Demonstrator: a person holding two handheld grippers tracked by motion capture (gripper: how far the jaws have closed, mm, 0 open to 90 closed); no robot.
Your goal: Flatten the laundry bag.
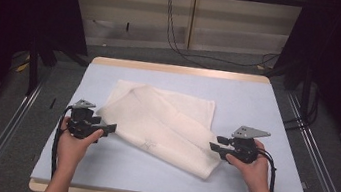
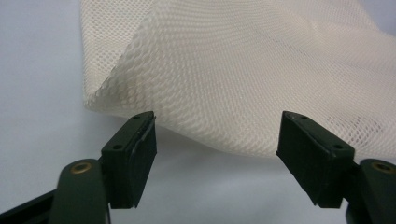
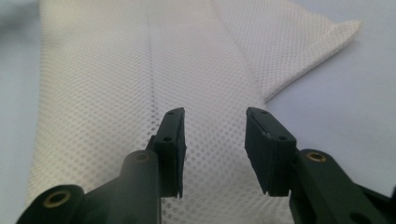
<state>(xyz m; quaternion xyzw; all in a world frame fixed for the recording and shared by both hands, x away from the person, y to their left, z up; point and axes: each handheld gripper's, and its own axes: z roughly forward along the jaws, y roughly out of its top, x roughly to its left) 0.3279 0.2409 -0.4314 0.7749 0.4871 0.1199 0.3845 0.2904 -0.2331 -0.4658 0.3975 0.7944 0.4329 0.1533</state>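
Two forearms come in from the 6 o'clock edge of the high view, each hand wrapped around a gripper and held low over the pale surface [image 1: 267, 109]. The left hand [image 1: 73, 140] sits at about 8 o'clock, its left gripper [image 1: 107, 128] pointing toward 3 o'clock at the near-left edge of the cloth. In the left gripper view its jaws stand wide apart and released, with the cloth's lifted folded edge just ahead of them and nothing between the pads. The right hand [image 1: 249, 166] sits at about 4 o'clock, its right gripper [image 1: 215, 148] pointing toward 9 o'clock at the cloth's near-right end. In the right gripper view its jaws are parted with a narrower gap, hovering over the mesh and gripping nothing.

Between the two grippers lies a cream mesh cloth [image 1: 165, 120], at the middle of the surface. It is loosely folded: a long band runs from 11 o'clock down to 5 o'clock across a flatter layer beneath. The weave is a fine open net, with a straight seam line showing in the right gripper view.

Beyond the far edge, black cables [image 1: 174, 36] trail across the floor.
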